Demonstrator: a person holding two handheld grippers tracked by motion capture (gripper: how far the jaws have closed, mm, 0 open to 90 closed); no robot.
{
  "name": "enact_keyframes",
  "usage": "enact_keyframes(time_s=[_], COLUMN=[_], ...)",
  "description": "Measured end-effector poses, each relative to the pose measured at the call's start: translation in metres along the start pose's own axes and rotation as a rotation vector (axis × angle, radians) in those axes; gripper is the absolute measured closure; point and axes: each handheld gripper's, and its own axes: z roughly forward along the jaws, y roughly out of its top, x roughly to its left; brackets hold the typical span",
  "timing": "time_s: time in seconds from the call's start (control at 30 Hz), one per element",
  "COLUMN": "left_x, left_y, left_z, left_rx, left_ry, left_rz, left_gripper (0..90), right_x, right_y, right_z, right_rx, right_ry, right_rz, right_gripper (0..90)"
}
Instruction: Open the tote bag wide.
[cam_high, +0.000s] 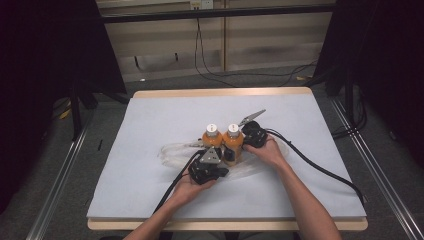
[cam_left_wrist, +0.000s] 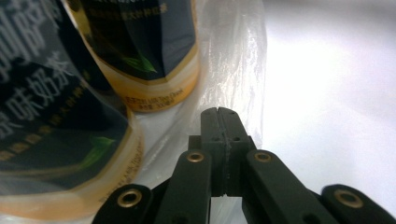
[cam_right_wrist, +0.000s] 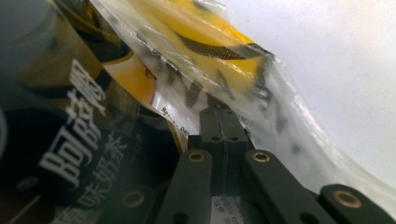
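Observation:
Two orange drink bottles with white caps, one on the left (cam_high: 212, 139) and one on the right (cam_high: 233, 137), stand upright side by side inside a clear plastic bag (cam_high: 172, 150) at the middle of the white table (cam_high: 150, 120). My left gripper (cam_high: 218, 155) is at the bag's near side, in front of the bottles. In the left gripper view its jaws (cam_left_wrist: 218, 112) are shut on the bag's film (cam_left_wrist: 233, 60), with dark-labelled bottles (cam_left_wrist: 46, 116) to their left. My right gripper (cam_high: 245, 145) is beside the right bottle. Its jaws (cam_right_wrist: 218, 109) are shut on the bag (cam_right_wrist: 280, 121) against a bottle (cam_right_wrist: 79, 140).
A thick black cable (cam_high: 320, 167) trails from the right gripper across the table's right side to its edge. Another cable (cam_high: 172, 187) runs from the left gripper to the front edge. Dark curtains stand on both sides, and loose wires (cam_high: 215, 75) lie on the floor beyond.

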Motion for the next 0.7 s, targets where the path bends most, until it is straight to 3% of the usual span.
enact_keyframes(time_s=[0.03, 0.23, 0.3, 0.47, 0.6, 0.7], left_x=[-0.001, -0.002, -0.003, -0.005, -0.007, -0.009], left_y=[-0.001, -0.001, -0.002, -0.002, -0.003, -0.005], left_z=[0.0, -0.001, -0.003, -0.002, -0.005, -0.006], left_rx=[-0.003, 0.004, 0.021, 0.006, 0.031, 0.021], left_ry=[0.002, -0.029, -0.034, -0.047, -0.065, -0.079], left_rz=[-0.018, -0.003, 0.002, 0.004, 0.011, 0.015], left_gripper=[90.0, 90.0, 90.0, 90.0, 90.0, 90.0], right_x=[0.0, -0.002, -0.004, -0.011, -0.014, -0.013], right_y=[0.0, 0.003, 0.003, 0.006, 0.01, 0.014], right_z=[0.0, 0.002, 0.003, 0.005, 0.007, 0.01], right_rx=[-0.002, 0.001, -0.012, -0.032, -0.029, -0.019], right_ry=[0.002, -0.016, -0.019, -0.036, -0.055, -0.079], right_rz=[-0.001, -0.005, 0.009, 0.03, 0.027, 0.02], right_gripper=[90.0, 90.0, 90.0, 90.0, 90.0, 90.0])
